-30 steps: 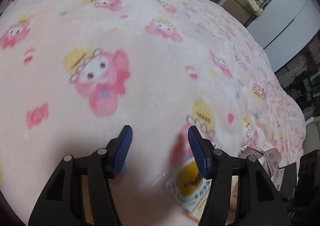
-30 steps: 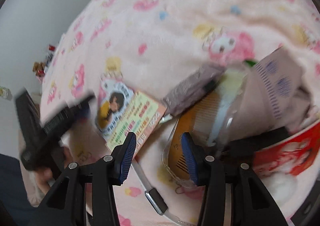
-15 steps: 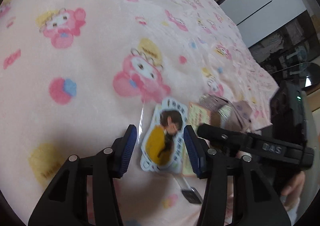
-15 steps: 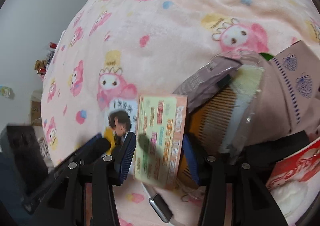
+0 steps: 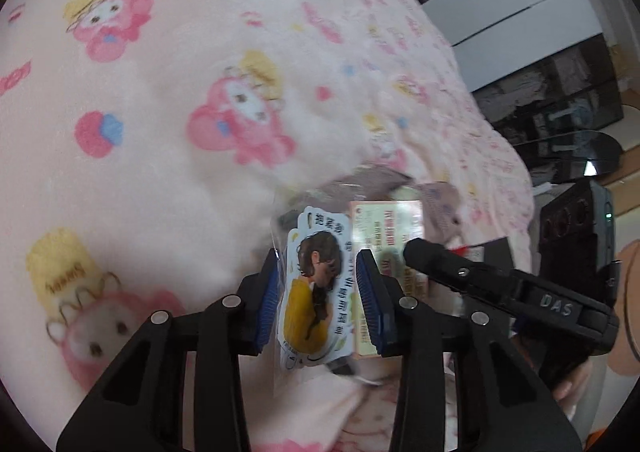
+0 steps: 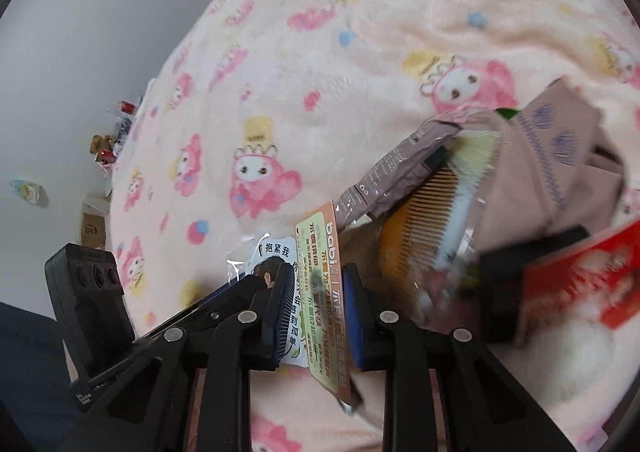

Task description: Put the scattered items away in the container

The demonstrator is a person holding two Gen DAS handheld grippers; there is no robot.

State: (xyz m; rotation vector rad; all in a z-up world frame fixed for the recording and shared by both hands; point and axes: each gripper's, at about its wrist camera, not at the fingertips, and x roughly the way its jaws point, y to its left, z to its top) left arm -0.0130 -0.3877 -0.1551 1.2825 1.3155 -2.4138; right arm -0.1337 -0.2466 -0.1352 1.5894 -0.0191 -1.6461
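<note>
A white die-cut card (image 5: 316, 292) with a figure in yellow lies in clear wrap on the pink blanket. It sits between the blue pads of my left gripper (image 5: 318, 254), whose jaws are closing without a visible press. My right gripper (image 6: 317, 268) is closing on an orange and green card (image 6: 324, 292), which stands on edge, lifted off the blanket. Just right of it is a clear container (image 6: 470, 228) holding an orange comb (image 6: 416, 220), a mauve pouch (image 6: 400, 168) and beige cloth (image 6: 560, 156).
The blanket (image 5: 160, 132) with cartoon prints covers the whole bed. A red packet (image 6: 580, 276) lies by the container. A hand (image 5: 628, 312) holds the right gripper at the frame edge. White cupboards (image 5: 520, 12) stand beyond the bed.
My left gripper swung from bare blanket over to the white card and its jaws narrowed around it. My right gripper closed on the orange card and tipped it up on edge.
</note>
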